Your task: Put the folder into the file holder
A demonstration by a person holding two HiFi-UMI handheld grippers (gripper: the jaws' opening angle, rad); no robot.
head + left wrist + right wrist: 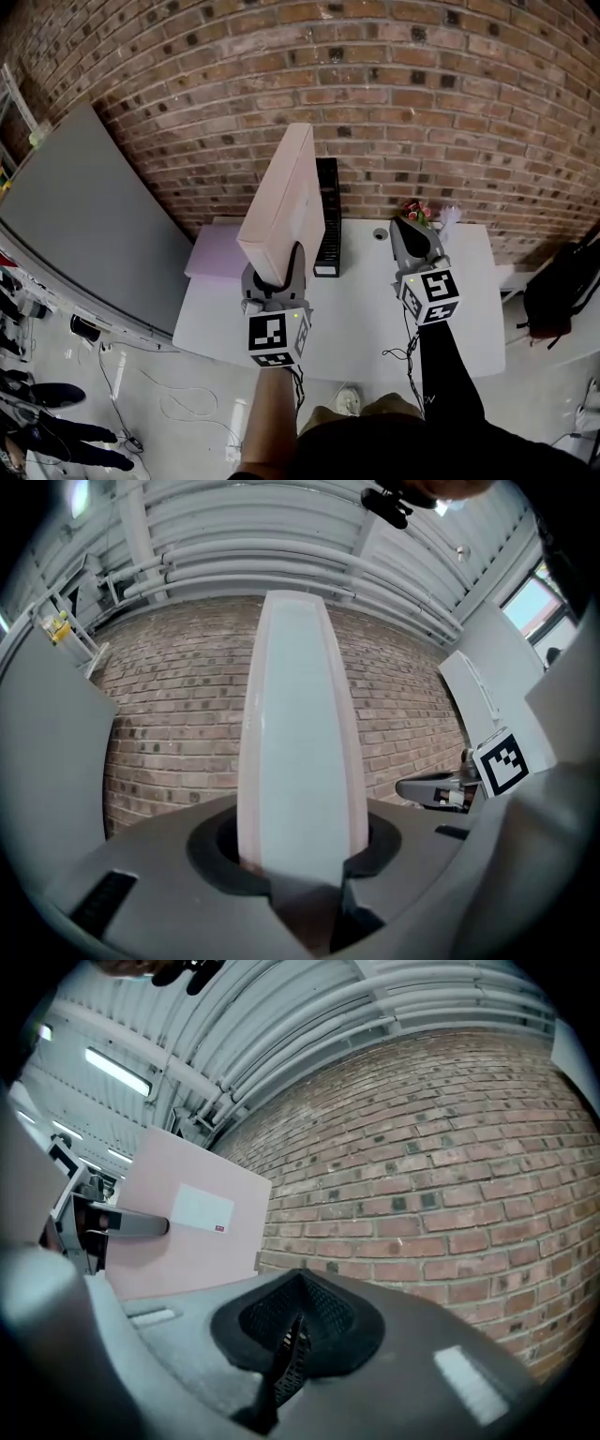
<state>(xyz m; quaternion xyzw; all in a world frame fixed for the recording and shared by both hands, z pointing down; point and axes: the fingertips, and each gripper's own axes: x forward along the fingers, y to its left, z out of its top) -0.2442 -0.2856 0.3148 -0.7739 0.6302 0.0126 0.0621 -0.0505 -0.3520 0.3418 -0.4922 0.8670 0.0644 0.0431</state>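
Observation:
My left gripper (277,267) is shut on the lower end of a thick pale pink folder (286,202) and holds it upright, raised over the white table (469,309). The black file holder (326,220) stands on the table just right of the folder, against the brick wall. In the left gripper view the folder's spine (300,742) rises straight out between the jaws. My right gripper (412,239) hovers over the table's right half, shut and holding nothing; its pads (292,1335) meet. The right gripper view shows the folder's labelled face (187,1232) at the left.
A lilac flat item (217,255) lies at the table's left end. Small flowers (415,211) and a cable hole (380,234) are at the back right. A grey board (84,216) leans at the left, a black bag (562,281) sits at the right, and cables lie on the floor.

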